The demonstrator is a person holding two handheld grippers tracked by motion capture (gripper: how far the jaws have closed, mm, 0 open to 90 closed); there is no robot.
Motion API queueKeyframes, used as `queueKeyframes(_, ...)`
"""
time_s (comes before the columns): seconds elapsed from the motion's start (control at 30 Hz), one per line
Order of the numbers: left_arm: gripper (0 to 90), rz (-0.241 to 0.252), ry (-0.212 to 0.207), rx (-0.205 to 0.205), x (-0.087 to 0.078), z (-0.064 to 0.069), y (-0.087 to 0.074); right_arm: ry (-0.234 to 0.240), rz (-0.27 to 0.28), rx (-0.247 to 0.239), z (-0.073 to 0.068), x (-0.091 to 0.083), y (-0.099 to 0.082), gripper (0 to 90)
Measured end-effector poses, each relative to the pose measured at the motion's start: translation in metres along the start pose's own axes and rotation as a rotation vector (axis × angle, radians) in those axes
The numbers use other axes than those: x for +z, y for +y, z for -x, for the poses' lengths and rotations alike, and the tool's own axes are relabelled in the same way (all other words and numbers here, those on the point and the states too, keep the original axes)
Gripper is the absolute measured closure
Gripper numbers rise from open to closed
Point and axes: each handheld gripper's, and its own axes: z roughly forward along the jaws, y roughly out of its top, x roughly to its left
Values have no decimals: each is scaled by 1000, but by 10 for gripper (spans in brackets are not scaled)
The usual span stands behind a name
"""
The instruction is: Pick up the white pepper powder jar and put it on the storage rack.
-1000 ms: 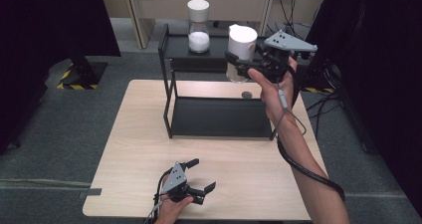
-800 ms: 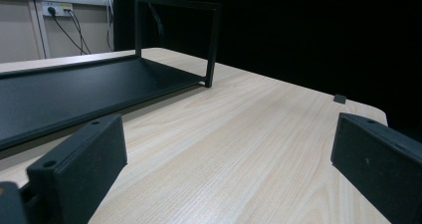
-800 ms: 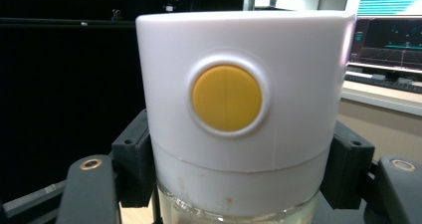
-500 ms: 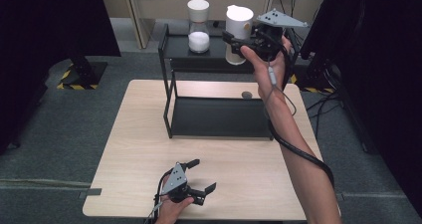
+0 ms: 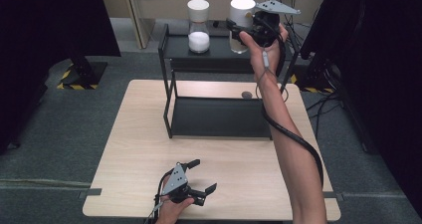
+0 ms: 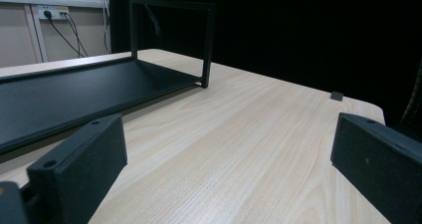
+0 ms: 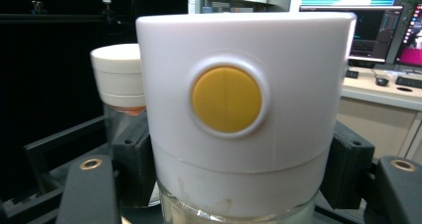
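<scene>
Upper centre, on the black rack's top shelf (image 5: 219, 59), the right gripper (image 5: 247, 31) clamps a white-lidded jar (image 5: 241, 15); lower centre, the left gripper (image 5: 199, 176) rests jaws apart.

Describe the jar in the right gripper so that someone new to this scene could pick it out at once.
Find the black metal rack at the table's far edge; two white-lidded glass jars are at its top shelf. The jar meant is the right one, clamped by the right gripper. Unlike its neighbour, its lid carries a round yellow button.

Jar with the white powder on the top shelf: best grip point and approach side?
Grip the powder jar on its clear glass body below the wider white lid, coming level from the table side. It stands upright; the held jar in the right gripper sits close to its right.
</scene>
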Motion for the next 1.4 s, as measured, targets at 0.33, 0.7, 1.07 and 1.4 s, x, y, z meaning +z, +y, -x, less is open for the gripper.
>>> queueKeyframes(0.33,5,4,-5,6,0,2,0,-14,-6,35,-2,24,-7,309)
queueKeyframes(0.7,6,5,-12,11,0,3,0,-32,-16,48,-3,45,-16,309)
queueKeyframes(1.07,6,1,-13,12,0,3,0,-58,-20,47,-2,50,-22,308)
queueKeyframes(1.4,6,-2,-19,15,1,4,0,-61,-16,34,-3,48,-23,265)
